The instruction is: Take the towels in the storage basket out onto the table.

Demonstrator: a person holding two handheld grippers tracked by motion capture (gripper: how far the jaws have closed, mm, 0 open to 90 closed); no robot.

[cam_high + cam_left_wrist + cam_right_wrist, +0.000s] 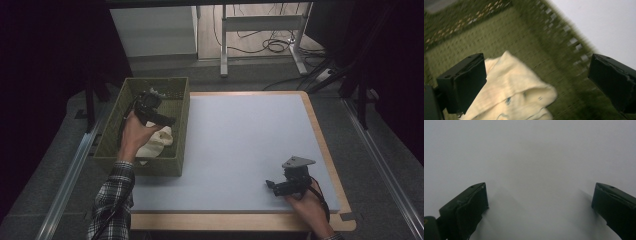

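One cream cloth (156, 142) lies crumpled inside the green basket (182, 107), at the left of the frame in the high view, near the basket's lower wall. In the left gripper view the cloth (516, 95) fills the lower middle, and its edge is just beside the left jaw, maybe touching it; the blur does not let me decide. The left gripper (165, 120) hangs above the cloth with its jaws spread wide and nothing between them. The right gripper (272, 186) rests low over the pale table mat (240, 145), at the lower right, well apart from the basket, also with jaws wide and empty. I think the risk is this: the soft cloth could catch on a jaw and be dragged up, or the gripper could knock the basket wall and shift the basket.
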